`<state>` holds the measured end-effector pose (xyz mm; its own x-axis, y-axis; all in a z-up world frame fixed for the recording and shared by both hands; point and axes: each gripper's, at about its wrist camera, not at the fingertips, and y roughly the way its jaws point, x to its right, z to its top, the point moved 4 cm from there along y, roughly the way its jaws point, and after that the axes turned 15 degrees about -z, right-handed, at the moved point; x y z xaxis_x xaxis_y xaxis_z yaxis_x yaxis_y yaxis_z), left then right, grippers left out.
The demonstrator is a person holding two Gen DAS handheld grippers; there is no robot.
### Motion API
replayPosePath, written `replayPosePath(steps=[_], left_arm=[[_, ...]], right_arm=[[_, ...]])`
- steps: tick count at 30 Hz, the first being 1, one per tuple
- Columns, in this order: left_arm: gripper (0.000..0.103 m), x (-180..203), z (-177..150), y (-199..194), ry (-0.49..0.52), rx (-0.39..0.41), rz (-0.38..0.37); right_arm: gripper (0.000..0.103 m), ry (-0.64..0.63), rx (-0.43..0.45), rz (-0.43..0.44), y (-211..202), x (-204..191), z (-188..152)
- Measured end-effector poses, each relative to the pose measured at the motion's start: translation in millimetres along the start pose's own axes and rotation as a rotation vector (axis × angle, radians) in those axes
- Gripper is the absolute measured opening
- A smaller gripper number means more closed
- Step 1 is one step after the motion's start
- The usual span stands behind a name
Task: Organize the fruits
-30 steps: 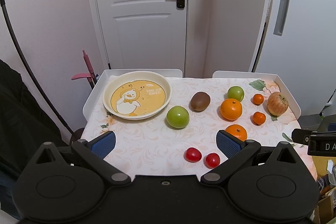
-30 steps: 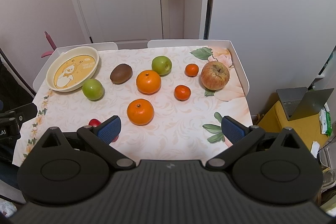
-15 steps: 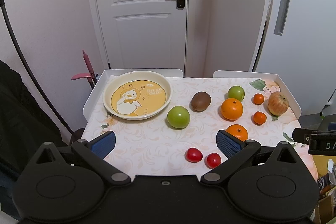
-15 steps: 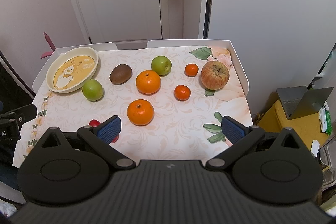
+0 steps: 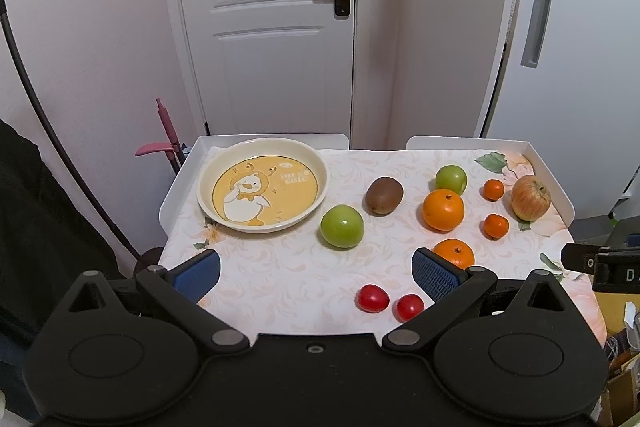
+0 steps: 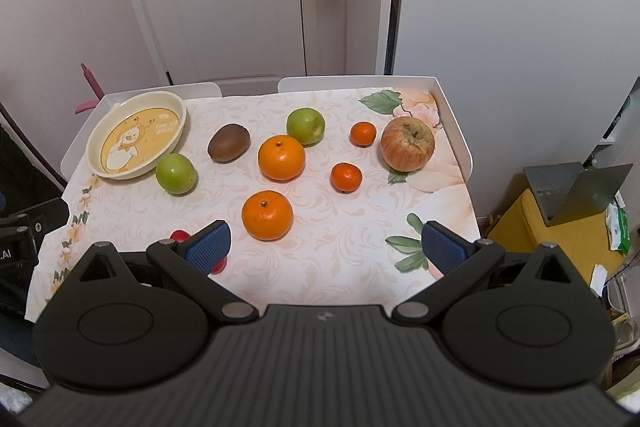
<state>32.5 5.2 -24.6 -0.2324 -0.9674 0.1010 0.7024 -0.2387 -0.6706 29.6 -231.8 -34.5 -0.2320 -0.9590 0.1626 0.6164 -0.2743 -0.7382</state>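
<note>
A cream plate with a yellow duck picture [image 5: 208,187] [image 6: 96,151] lies at the table's back left with nothing on it. Spread over the cloth are two green apples [image 5: 342,227] [image 6: 305,126], a kiwi [image 5: 384,195] [image 6: 229,147], two oranges [image 5: 443,209] [image 6: 267,215], two mandarins [image 5: 496,225] [image 6: 363,134], a red-yellow apple [image 5: 531,203] [image 6: 407,144] and two cherry tomatoes [image 5: 373,298] at the front. My left gripper [image 5: 316,273] hovers open over the front edge. My right gripper [image 6: 326,247] is open too, near the front orange. Its left finger hides most of the tomatoes.
The table [image 5: 280,275] has a floral cloth and raised white rims at the back and sides. A white door [image 5: 272,27] stands behind it. A pink-handled tool [image 5: 166,131] leans at the left. A yellow box with a laptop [image 6: 576,195] sits to the right.
</note>
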Motion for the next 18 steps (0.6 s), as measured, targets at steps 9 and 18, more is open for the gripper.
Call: replayPosePath(steps=[9, 18], left_arm=[[0.103, -9, 6, 13, -0.017, -0.059, -0.059], [0.103, -16, -17, 45, -0.063, -0.167, -0.1]], right_arm=[[0.103, 0.004, -0.027, 0.005, 5, -6, 5], [0.103, 0.006, -0.071, 0.019, 32, -17, -3]])
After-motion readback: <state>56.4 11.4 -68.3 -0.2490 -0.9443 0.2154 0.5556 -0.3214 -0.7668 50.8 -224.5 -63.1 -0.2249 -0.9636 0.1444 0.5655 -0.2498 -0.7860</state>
